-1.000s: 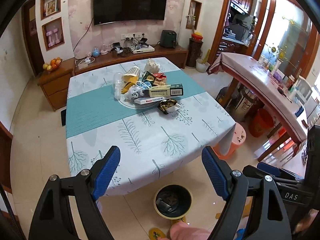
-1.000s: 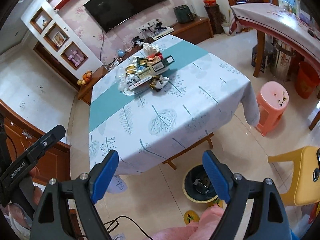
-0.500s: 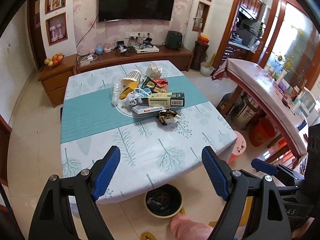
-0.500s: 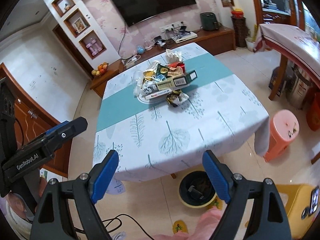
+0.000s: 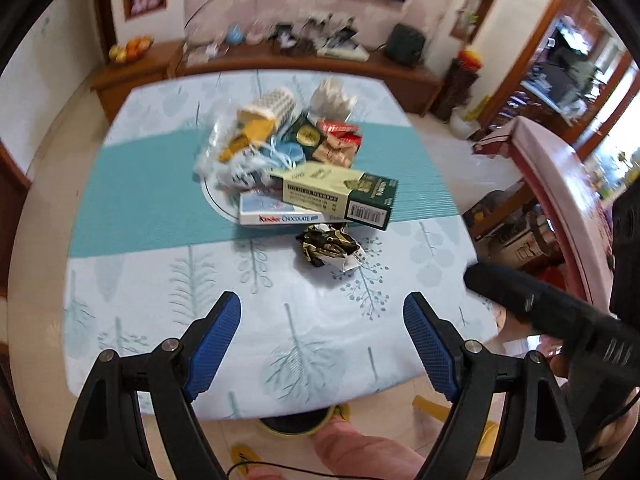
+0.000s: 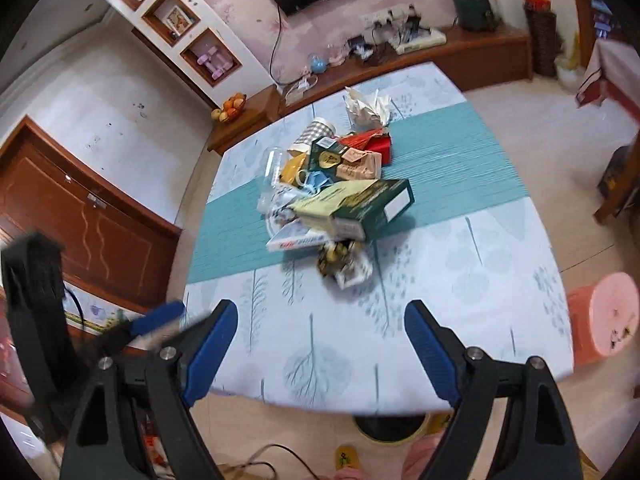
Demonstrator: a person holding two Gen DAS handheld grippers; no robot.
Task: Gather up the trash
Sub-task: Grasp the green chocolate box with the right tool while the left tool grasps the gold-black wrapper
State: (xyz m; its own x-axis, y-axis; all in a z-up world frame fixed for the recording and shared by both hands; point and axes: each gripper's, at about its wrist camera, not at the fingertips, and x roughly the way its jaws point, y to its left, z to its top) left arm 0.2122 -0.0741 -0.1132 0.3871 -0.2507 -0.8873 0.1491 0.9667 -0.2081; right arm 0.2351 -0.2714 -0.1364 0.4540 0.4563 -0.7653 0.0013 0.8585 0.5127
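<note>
Trash pile [image 5: 296,168] sits heaped mid-table on the teal runner [image 5: 132,204], a crumpled wrapper [image 5: 328,246] just beside it. Left gripper [image 5: 320,336] and right gripper [image 6: 320,340] hover over the table's near edge, jaws spread wide, holding nothing.

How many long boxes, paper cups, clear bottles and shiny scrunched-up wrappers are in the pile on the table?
Long boxes: 2 (green box, white chocolate box)
Paper cups: 1 (checked cup)
Clear bottles: 1 (bottle)
Shiny scrunched wrappers: 1 (gold wrapper)
Total: 5
</note>
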